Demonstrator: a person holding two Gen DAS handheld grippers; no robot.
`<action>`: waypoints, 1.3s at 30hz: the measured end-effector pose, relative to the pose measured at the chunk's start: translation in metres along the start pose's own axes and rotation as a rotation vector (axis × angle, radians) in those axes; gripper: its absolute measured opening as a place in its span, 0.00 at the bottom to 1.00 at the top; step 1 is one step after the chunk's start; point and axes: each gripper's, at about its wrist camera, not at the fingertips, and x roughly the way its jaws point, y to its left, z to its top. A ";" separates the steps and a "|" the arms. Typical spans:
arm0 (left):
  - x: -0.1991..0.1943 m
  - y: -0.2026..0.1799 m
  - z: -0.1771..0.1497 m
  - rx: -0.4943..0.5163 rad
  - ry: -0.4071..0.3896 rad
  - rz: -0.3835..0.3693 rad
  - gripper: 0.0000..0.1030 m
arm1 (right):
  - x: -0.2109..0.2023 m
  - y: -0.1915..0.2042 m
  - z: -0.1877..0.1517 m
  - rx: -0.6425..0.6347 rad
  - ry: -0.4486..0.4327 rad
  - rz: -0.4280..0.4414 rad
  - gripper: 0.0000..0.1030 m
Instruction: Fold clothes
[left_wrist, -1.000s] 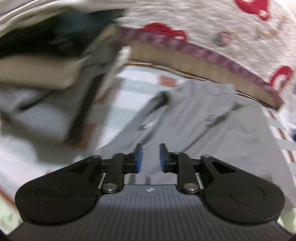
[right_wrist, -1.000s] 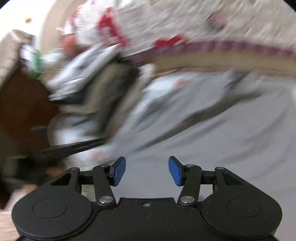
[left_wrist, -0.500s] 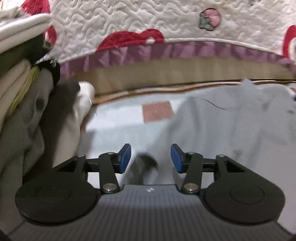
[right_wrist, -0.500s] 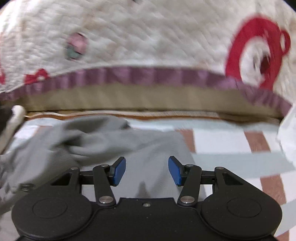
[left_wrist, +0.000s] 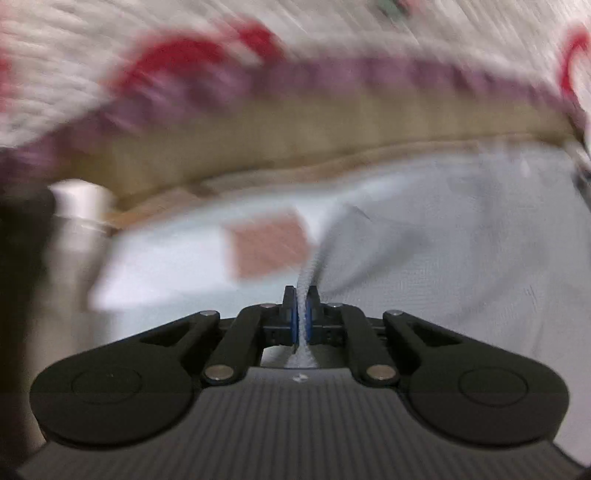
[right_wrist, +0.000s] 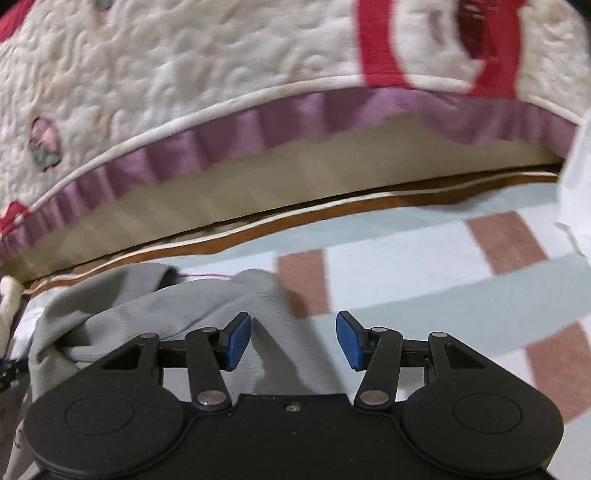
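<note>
The left gripper (left_wrist: 302, 310) has its jaws clamped on an edge of the grey shirt (left_wrist: 461, 243), which lies on the striped sheet (right_wrist: 424, 258). The right gripper (right_wrist: 293, 341) hovers over the shirt's right edge, jaws apart.

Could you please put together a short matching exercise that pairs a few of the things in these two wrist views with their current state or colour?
Things:
1. left gripper
2. right gripper
3. grey garment
4. quilt trim

States or colours:
A. purple, running along the quilt's edge
B. open, nothing between its pads
C. shut on a fold of fabric
D. crumpled on the checked sheet

Pairs: 1-C, 2-B, 3-D, 4-A
</note>
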 end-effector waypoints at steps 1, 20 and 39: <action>-0.023 0.012 0.004 -0.074 -0.066 0.015 0.03 | 0.003 0.006 0.000 -0.012 0.004 0.002 0.55; -0.047 0.067 -0.060 -0.192 -0.019 0.085 0.04 | 0.022 0.042 0.004 -0.092 0.050 -0.140 0.59; -0.079 0.035 -0.087 0.022 -0.043 0.021 0.04 | -0.048 0.197 -0.113 -0.629 0.058 -0.008 0.32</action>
